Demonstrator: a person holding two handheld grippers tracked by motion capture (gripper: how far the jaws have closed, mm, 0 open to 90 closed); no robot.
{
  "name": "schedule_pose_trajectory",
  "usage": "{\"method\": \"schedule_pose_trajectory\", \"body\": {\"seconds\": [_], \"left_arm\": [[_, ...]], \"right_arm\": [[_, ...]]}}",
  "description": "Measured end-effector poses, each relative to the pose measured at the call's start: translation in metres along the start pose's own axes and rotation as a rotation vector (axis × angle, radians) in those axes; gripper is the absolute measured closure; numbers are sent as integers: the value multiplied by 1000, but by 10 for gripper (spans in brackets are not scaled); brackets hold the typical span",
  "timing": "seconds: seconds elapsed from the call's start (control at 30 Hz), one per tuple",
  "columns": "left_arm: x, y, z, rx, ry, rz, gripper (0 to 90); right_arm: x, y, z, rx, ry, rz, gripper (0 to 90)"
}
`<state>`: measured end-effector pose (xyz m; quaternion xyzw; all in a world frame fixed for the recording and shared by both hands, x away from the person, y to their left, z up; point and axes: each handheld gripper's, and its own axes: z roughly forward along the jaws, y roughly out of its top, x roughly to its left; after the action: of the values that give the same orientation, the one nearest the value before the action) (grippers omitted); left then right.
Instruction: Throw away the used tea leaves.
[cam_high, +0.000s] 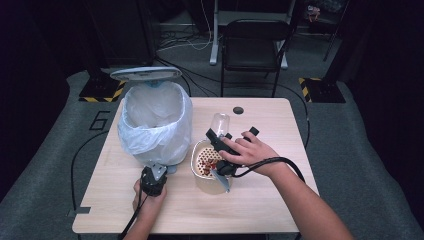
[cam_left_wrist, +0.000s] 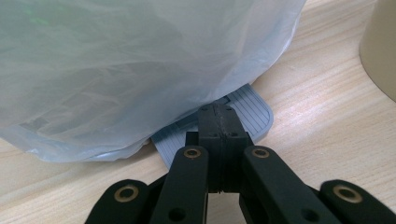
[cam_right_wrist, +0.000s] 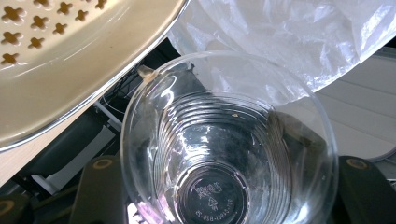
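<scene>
A bin lined with a pale plastic bag (cam_high: 156, 122) stands at the table's left, its lid (cam_high: 145, 74) raised. My left gripper (cam_high: 161, 170) is shut, with nothing between its jaws. In the left gripper view its tip (cam_left_wrist: 217, 116) rests on the bin's grey foot pedal (cam_left_wrist: 254, 114), under the bag (cam_left_wrist: 140, 70). My right gripper (cam_high: 227, 132) is shut on a clear plastic cup (cam_high: 220, 122), which lies tipped above a beige strainer bowl (cam_high: 206, 165) holding red pieces. In the right gripper view I look into the empty cup (cam_right_wrist: 224, 154), beside the perforated strainer (cam_right_wrist: 70, 56) and the bag (cam_right_wrist: 289, 32).
A dark round cable hole (cam_high: 238, 110) sits near the far edge of the wooden table (cam_high: 280, 200). A black folding chair (cam_high: 255, 45) stands behind the table. Cables trail from both grippers toward the near edge.
</scene>
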<state>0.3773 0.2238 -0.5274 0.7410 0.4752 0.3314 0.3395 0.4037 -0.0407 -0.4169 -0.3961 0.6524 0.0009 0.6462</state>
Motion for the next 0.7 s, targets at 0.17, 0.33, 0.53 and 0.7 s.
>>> {"method": "schedule_pose_trajectory", "body": {"seconds": [0.17, 0.33, 0.53, 0.7], "left_arm": [[0, 0, 0, -1, -1, -3, 900], [-1, 0, 0, -6, 0, -8, 900], [-1, 0, 0, -6, 0, -9, 900], [0, 0, 0, -6, 0, -8, 900]], "right_arm": [[-7, -3, 0, -20, 15, -80, 379], [-9, -3, 0, -25, 25, -69, 379], [-11, -2, -1, -28, 36, -71, 378], [-14, -1, -2, -31, 29, -73, 378]]}}
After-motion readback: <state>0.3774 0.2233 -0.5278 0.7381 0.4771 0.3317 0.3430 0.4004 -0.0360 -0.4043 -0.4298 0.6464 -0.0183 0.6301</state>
